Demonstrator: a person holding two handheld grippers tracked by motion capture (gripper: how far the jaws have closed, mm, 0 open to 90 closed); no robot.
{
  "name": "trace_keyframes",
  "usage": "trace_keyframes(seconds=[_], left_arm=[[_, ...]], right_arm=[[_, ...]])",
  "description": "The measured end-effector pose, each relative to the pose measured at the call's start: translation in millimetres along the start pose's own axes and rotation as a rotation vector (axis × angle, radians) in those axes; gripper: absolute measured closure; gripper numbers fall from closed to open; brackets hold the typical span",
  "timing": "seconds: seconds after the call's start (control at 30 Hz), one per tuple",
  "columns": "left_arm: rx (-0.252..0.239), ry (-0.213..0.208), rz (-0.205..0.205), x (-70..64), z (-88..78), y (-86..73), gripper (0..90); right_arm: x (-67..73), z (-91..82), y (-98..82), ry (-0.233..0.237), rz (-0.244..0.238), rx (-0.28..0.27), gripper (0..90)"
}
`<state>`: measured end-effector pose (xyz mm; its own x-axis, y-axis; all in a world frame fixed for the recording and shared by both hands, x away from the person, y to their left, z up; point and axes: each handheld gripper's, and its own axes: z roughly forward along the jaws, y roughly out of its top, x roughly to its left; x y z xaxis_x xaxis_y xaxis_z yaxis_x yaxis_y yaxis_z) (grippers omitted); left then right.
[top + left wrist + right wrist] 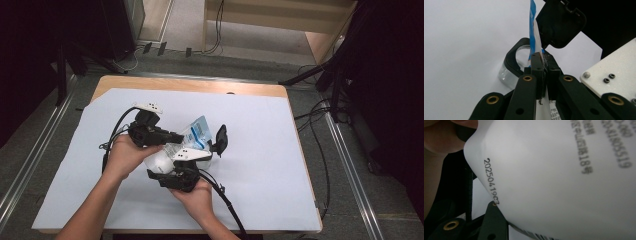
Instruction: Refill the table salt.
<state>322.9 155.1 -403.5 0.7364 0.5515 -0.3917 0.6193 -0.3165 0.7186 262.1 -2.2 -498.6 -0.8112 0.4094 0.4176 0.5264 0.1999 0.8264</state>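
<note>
1. White sheet covers the tabletop (pixel 260 165).
2. Left tool (pixel 543 65) is clenched on the top edge of the pouch (pixel 196 134), right over the jar (pixel 510 75).
3. Right tool (pixel 186 165) grasps the pouch's lower body.
4. Opening or pouring seems not yet done.

White pouch (pixel 554 182) — printed code "20250419C3".

A lab-like recording room — white-covered table (pixel 260 150), floor rails (pixel 350 165), loose cables (pixel 315 115), dark stands (pixel 340 85).
</note>
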Motion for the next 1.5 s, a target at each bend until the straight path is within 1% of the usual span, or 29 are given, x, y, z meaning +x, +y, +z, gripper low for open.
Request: trace_keyframes(seconds=[0.17, 0.27, 0.37, 0.4, 0.47, 0.53, 0.67, 0.73, 0.8, 0.9, 0.97, 1.07, 1.1, 1.23, 1.27, 1.33, 1.4, 1.5], left_arm=[[-0.016, 0.000, 0.009, 0.2, -0.4, 0.0, 88.4], [-0.010, -0.001, 0.016, 0.0, -0.8, 0.3, 88.3], [-0.012, -0.004, 0.013, 0.5, -0.7, 0.2, 88.0], [-0.007, -0.012, 0.012, 0.9, -0.9, 0.4, 87.8], [0.000, -0.012, 0.014, 0.8, -1.3, 0.7, 87.3], [0.002, -0.007, 0.018, 0.3, -1.7, 0.9, 86.8], [-0.007, -0.017, 0.018, -1.2, -2.0, 0.9, 85.4], [-0.005, -0.010, 0.023, -2.3, -1.4, 1.4, 85.4], [-0.001, -0.007, 0.025, -2.6, -0.1, 1.3, 85.7], [-0.004, -0.005, 0.021, -1.6, 2.2, 1.0, 86.0], [-0.009, -0.004, 0.011, -1.4, 2.4, 1.0, 86.0], [-0.007, -0.009, 0.007, 0.2, 0.7, 0.2, 86.1], [-0.008, -0.004, 0.003, 0.4, 0.4, -0.3, 86.1], [-0.011, -0.005, 0.000, 0.0, 0.6, -0.9, 86.2], [-0.014, -0.006, 0.004, -0.2, 0.5, -1.1, 86.2], [-0.019, -0.013, 0.000, -1.6, 1.3, -1.4, 86.3], [-0.014, -0.011, 0.002, -3.0, 2.2, -1.2, 86.3], [-0.022, -0.005, 0.001, -3.8, 3.4, -1.7, 86.3]], right_arm=[[-1.0, -0.1, 0.3, 0.020, 0.024, -0.010, 59.9], [-0.7, 0.3, 0.1, 0.018, 0.021, -0.012, 60.0], [-1.0, 0.7, 0.1, 0.018, 0.019, -0.013, 60.1], [-1.0, 0.7, 0.1, 0.018, 0.019, -0.014, 60.1], [-0.7, 0.5, 0.1, 0.018, 0.018, -0.015, 60.1], [-1.1, -0.1, 0.5, 0.022, 0.023, -0.018, 60.2], [-2.5, -2.7, 2.1, 0.026, 0.032, -0.028, 60.2], [-2.6, -3.6, 3.1, 0.030, 0.034, -0.034, 60.2], [-2.9, -4.1, 3.2, 0.028, 0.037, -0.028, 60.2], [-5.2, -5.7, 3.6, 0.020, 0.022, -0.002, 60.3], [-6.9, -5.3, 4.4, 0.021, 0.028, -0.001, 60.3], [-5.8, -2.7, 4.0, 0.026, 0.038, -0.007, 60.4], [-5.5, -2.2, 3.7, 0.026, 0.037, -0.008, 60.4], [-5.0, -2.0, 3.6, 0.027, 0.046, -0.002, 60.4], [-5.0, -2.4, 3.7, 0.028, 0.042, 0.002, 60.4], [-4.9, -4.6, 4.2, 0.028, 0.034, 0.013, 60.4], [-5.5, -6.8, 4.1, 0.038, 0.037, 0.019, 60.4], [-7.9, -7.5, 3.7, 0.033, 0.006, 0.032, 60.4]])
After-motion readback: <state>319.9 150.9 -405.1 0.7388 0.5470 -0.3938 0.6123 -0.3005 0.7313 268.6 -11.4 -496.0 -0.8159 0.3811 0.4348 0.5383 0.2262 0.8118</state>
